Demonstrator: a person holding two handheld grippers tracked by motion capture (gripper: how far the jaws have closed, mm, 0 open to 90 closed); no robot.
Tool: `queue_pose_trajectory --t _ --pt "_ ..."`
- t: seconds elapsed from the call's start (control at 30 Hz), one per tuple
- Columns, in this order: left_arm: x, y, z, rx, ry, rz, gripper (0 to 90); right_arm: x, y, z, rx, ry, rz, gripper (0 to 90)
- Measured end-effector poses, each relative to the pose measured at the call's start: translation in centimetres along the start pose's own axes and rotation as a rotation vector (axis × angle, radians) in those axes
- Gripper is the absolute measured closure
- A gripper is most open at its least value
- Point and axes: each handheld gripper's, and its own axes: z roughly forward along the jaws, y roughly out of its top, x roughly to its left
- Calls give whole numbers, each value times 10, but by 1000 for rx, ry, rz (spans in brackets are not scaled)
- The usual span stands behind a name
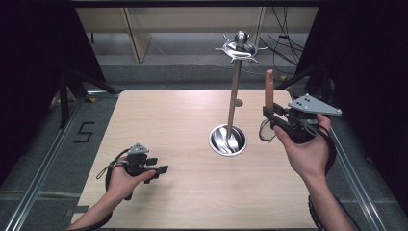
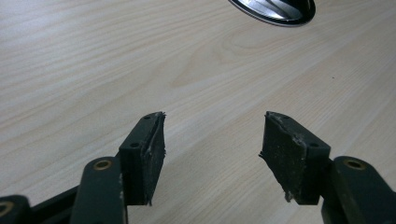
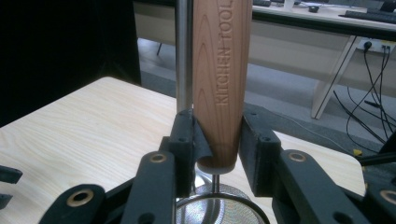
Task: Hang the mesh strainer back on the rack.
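A wooden handle [image 1: 269,89] stamped "KITCHEN TOOL" [image 3: 219,84] stands upright in my right gripper [image 1: 270,114], whose jaws are shut on its lower end [image 3: 217,140]. Below the handle a thin wire leads to a round mesh strainer head [image 3: 219,205], seen as a dark ring [image 1: 263,131] under the gripper. Left of it rises a steel stand: a pole [image 1: 234,96] on a round shiny base [image 1: 227,140], topped by a crown of hooks [image 1: 240,48]. The pole [image 3: 184,56] sits just behind the handle. My left gripper [image 1: 161,172] rests low at the front left, open with nothing between its jaws [image 2: 212,154].
The light wooden table [image 1: 168,120] has dark curtains on both sides and metal floor rails beyond its edges. The stand's base [image 2: 275,9] lies ahead of the left gripper. Desks and cables stand behind the table.
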Motion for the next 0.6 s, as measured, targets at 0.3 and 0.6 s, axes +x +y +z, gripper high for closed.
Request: queue_pose_trajectory --t 0.3,0.6 --pt "2 0 -1 1 0 10 383 0 7 3 -13 7 -20 691" --pt "2 1 -3 0 2 9 383 -1 11 5 -33 11 -41 691"
